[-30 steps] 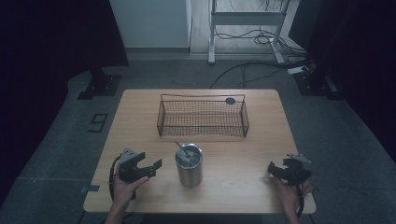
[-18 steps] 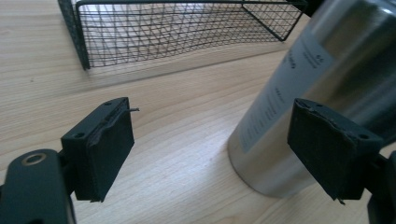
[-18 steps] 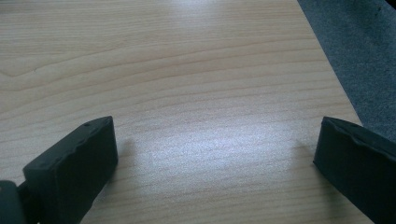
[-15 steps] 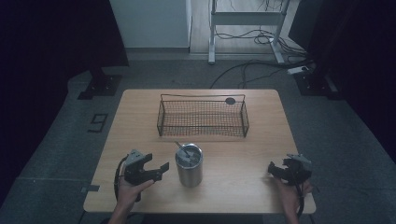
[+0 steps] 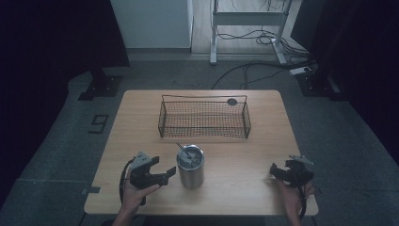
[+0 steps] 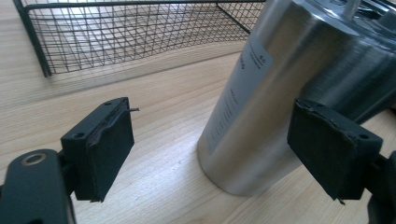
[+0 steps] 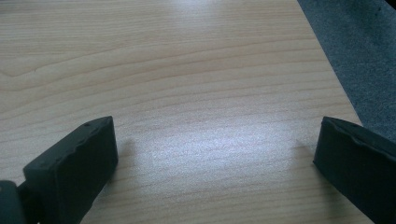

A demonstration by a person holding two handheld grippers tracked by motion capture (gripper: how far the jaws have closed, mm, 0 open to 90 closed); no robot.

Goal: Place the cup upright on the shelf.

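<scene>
Standing on a pale wooden table [image 5: 235, 202] over grey carpet, wide-jawed left gripper [image 5: 170, 175] nears steel tumbler [image 5: 190, 165]

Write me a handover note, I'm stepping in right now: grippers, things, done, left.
Left gripper: jaws open, have just been opening, beside the steel cup, nothing gripped.
Right gripper: jaws open, empty, over bare table near its right edge.
Cup stands upright at the table's front centre, with a thin straw-like piece sticking up from it. Wire basket sits behind it, seemingly empty.
Done: nothing visibly moved.
Left: probably grip the cup.
</scene>
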